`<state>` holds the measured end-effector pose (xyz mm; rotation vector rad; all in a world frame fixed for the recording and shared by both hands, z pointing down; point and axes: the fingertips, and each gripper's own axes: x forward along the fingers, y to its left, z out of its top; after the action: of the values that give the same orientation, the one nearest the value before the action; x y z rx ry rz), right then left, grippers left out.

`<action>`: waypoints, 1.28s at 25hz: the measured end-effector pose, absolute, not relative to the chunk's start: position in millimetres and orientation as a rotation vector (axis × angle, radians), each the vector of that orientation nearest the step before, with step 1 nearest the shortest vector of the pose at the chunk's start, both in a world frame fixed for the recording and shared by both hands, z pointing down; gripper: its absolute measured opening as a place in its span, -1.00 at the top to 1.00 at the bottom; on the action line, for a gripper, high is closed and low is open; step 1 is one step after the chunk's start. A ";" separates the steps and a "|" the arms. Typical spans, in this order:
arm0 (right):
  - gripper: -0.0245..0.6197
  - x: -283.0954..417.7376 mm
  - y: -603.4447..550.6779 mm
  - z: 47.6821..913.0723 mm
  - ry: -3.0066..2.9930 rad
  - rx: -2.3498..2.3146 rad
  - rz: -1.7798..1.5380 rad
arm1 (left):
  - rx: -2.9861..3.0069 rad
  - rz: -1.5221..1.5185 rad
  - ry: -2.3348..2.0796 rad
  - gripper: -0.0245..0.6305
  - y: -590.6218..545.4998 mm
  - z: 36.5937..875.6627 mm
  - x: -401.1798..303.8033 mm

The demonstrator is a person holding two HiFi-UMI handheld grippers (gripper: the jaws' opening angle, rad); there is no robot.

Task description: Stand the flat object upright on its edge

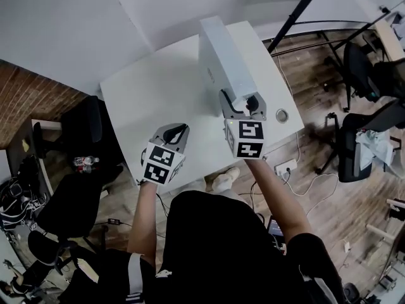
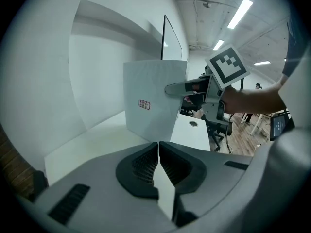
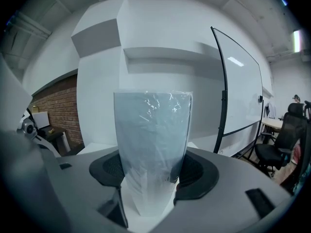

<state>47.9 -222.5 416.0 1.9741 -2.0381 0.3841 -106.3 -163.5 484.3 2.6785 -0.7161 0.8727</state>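
Note:
The flat object (image 1: 218,59) is a thin white plastic-wrapped box that stands upright on its long edge on the white table (image 1: 152,87). My right gripper (image 1: 243,103) is shut on its near upper end. In the right gripper view the box (image 3: 153,130) fills the gap between the pads of that gripper (image 3: 150,178). My left gripper (image 1: 176,132) hovers to the left of the box by the table's front edge, shut and empty. The left gripper view shows its closed jaws (image 2: 159,152), the box (image 2: 153,98) with a small red label, and the right gripper (image 2: 187,87) clamped on it.
A round cable grommet (image 1: 281,115) sits at the table's right front corner. A black chair (image 1: 82,132) stands to the left and more chairs (image 1: 357,68) to the right. A black pole (image 1: 297,11) leans behind the table. A power strip (image 1: 285,167) lies on the floor.

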 end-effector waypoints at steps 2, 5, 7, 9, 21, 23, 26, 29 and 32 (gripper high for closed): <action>0.03 43.2 -229.9 415.6 -2.035 1.973 0.374 | 2.656 0.854 -0.748 0.85 -169.0 484.8 -116.7; 0.03 40.2 -240.4 417.4 -2.024 1.969 0.361 | 2.637 0.846 -0.784 0.85 -175.8 484.6 -128.7; 0.03 38.7 -247.6 417.5 -2.018 1.972 0.361 | 2.631 0.848 -0.800 0.85 -178.0 484.6 -133.9; 0.03 36.8 -256.2 418.3 -2.016 1.975 0.364 | 2.623 0.849 -0.810 0.85 -179.5 486.1 -138.3; 0.03 20.7 -302.7 415.3 -2.050 1.973 0.317 | 2.566 0.860 -0.886 0.85 -190.4 498.5 -174.2; 0.03 16.5 -308.9 416.3 -2.057 1.955 0.299 | 2.555 0.860 -0.897 0.85 -192.2 501.1 -178.0; 0.03 12.0 -317.3 418.3 -2.065 1.933 0.279 | 2.539 0.872 -0.904 0.85 -193.5 507.0 -182.6; 0.03 10.8 -324.1 417.7 -2.075 1.922 0.282 | 2.532 0.883 -0.895 0.85 -192.1 511.4 -183.5; 0.03 11.2 -332.9 417.9 -2.083 1.909 0.292 | 2.530 0.884 -0.884 0.85 -192.7 513.3 -180.3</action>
<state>11.2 -332.9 417.9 1.9091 -2.0832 0.2920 -180.3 -192.7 513.3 2.5304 -0.8842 0.8840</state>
